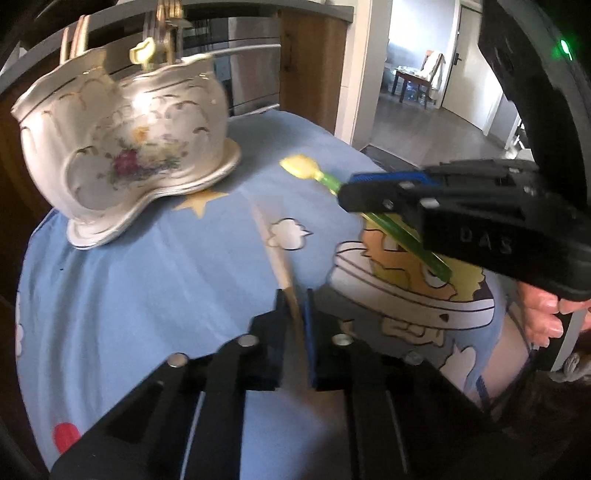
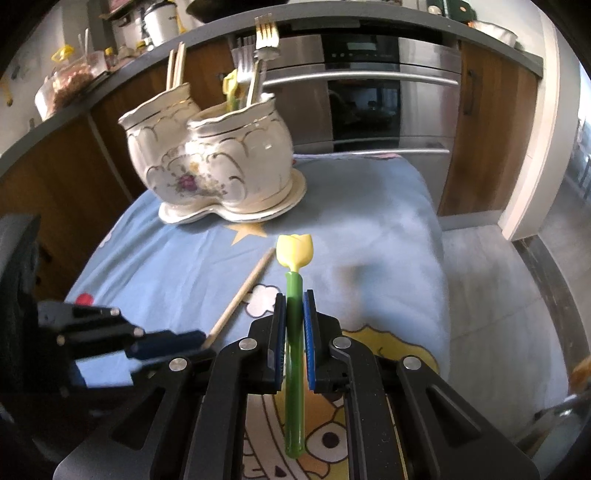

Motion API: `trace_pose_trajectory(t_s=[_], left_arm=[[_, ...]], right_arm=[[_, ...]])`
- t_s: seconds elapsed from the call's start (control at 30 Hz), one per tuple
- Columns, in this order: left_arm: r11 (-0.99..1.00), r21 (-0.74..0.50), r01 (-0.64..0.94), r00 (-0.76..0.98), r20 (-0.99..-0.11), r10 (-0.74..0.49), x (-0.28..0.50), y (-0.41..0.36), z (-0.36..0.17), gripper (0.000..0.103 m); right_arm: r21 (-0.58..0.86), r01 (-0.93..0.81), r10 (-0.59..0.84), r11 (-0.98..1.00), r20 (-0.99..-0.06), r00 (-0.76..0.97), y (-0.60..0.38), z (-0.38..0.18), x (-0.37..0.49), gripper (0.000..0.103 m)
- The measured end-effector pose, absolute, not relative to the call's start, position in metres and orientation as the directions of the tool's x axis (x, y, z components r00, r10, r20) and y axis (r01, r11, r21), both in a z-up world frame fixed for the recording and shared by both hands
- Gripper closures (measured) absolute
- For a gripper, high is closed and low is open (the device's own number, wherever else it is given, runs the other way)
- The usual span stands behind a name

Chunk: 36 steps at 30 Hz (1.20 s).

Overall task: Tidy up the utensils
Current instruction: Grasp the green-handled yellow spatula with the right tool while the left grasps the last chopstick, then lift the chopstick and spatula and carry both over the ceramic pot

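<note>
A white porcelain double-pot holder (image 1: 122, 147) with gold trim stands on the blue cloth; it also shows in the right wrist view (image 2: 221, 166), holding forks (image 2: 264, 33), chopsticks (image 2: 175, 68) and a yellow-topped utensil (image 2: 231, 86). My left gripper (image 1: 295, 306) is shut on a wooden chopstick (image 1: 275, 243), whose tip points toward the holder. My right gripper (image 2: 294, 306) is shut on a green-handled utensil with a yellow tulip top (image 2: 295, 251), held above the cloth; it also shows in the left wrist view (image 1: 301, 166).
The blue cartoon-print cloth (image 2: 369, 221) covers the table. Behind it stand an oven (image 2: 369, 92) and wooden cabinets. A counter with jars (image 2: 74, 85) lies at the back left. An open doorway (image 1: 436, 74) lies to the right.
</note>
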<state>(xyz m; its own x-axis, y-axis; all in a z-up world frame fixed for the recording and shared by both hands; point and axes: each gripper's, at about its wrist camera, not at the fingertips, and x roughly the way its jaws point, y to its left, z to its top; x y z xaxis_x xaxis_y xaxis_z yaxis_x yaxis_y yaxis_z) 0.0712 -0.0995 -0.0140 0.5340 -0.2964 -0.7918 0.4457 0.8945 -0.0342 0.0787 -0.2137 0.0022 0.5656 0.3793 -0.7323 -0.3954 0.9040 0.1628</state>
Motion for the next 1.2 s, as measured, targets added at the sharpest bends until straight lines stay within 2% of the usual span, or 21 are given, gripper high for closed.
trace_pose_trajectory(t_s=[0.4,0.53,0.7,0.77,0.8,1.07,1.2], left_arm=[[0.886,0.002,0.464,0.472,-0.847,-0.245,0.073,-0.034,-0.009,0.097],[0.889,-0.016,0.459,0.460,-0.851,-0.253,0.071,-0.029,-0.011,0.097],[0.899,-0.026,0.437,0.478,-0.840,-0.257,0.071,-0.029,-0.011,0.096],[0.900,-0.028,0.435,0.484,-0.836,-0.260,0.075,-0.028,-0.013,0.096],[0.900,-0.029,0.435,0.485,-0.834,-0.262,0.076,-0.029,-0.014,0.096],[0.896,-0.035,0.443,0.514,-0.809,-0.285,0.070,-0.021,-0.001,0.097],[0.895,-0.040,0.444,0.586,-0.743,-0.324,0.064,-0.009,0.025,0.097]], right_arm=[[0.121,-0.554,0.396,0.823,-0.822,0.409,-0.179,-0.017,0.067,0.093],[0.098,-0.560,0.379,0.822,-0.829,0.412,-0.173,-0.017,0.066,0.087],[0.086,-0.560,0.372,0.824,-0.827,0.421,-0.171,-0.018,0.070,0.086],[0.087,-0.558,0.377,0.825,-0.822,0.428,-0.172,-0.018,0.068,0.088],[0.089,-0.557,0.379,0.826,-0.818,0.432,-0.173,-0.017,0.068,0.093],[0.109,-0.544,0.426,0.832,-0.753,0.501,-0.182,0.004,0.067,0.093],[0.126,-0.541,0.470,0.832,-0.678,0.565,-0.187,0.026,0.066,0.093]])
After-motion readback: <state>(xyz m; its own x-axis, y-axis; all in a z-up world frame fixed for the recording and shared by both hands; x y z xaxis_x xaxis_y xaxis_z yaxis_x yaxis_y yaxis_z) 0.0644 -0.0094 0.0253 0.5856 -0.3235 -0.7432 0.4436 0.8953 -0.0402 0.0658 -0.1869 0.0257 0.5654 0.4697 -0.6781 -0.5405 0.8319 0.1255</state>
